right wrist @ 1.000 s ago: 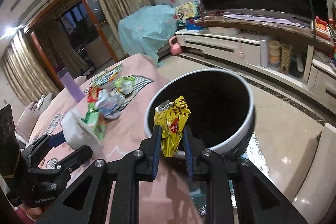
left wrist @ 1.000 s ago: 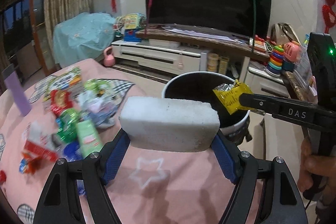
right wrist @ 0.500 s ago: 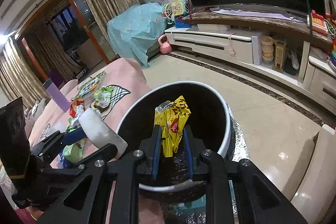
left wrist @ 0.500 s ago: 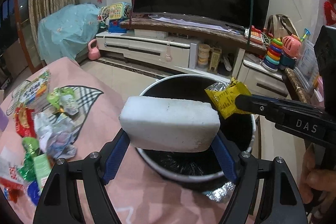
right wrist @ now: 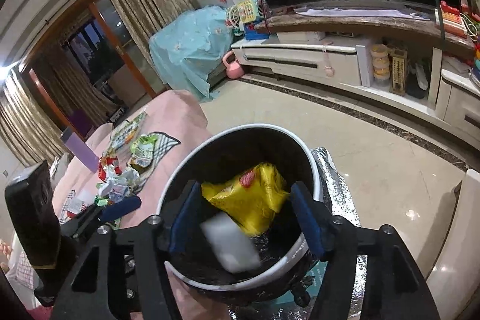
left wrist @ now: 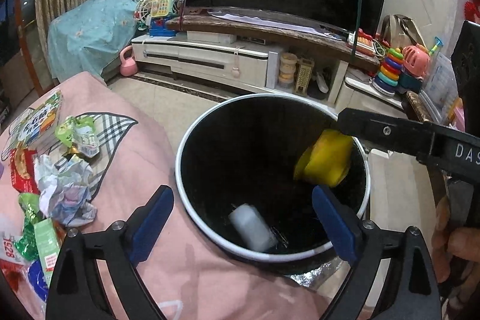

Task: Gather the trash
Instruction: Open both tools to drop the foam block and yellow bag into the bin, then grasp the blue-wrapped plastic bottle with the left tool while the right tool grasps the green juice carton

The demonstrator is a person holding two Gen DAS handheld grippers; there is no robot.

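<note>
A round bin (left wrist: pixel 192 218) with a white rim and black liner stands by the pink-covered table; it also shows in the right wrist view (right wrist: pixel 312 167). My left gripper (left wrist: pixel 240 218) is open and empty above the bin's near rim. A white foam block (left wrist: pixel 253 227) is blurred inside the bin, also in the right wrist view (right wrist: pixel 229 245). My right gripper (right wrist: pixel 244 218) is open over the bin. A yellow snack wrapper (right wrist: pixel 249 197) is free between its jaws, blurred inside the bin in the left wrist view (left wrist: pixel 325 161).
Several wrappers and crumpled papers (left wrist: pixel 64 191) lie on the pink tablecloth (left wrist: pixel 144 158) left of the bin. A TV cabinet (left wrist: pixel 210 62) with toys (left wrist: pixel 390 71) stands behind. The right gripper's arm (left wrist: pixel 420 137) crosses above the bin's right side.
Both grippers moved over the bin and opened. The foam block and the yellow wrapper left the jaws and are dropping into the bin.
</note>
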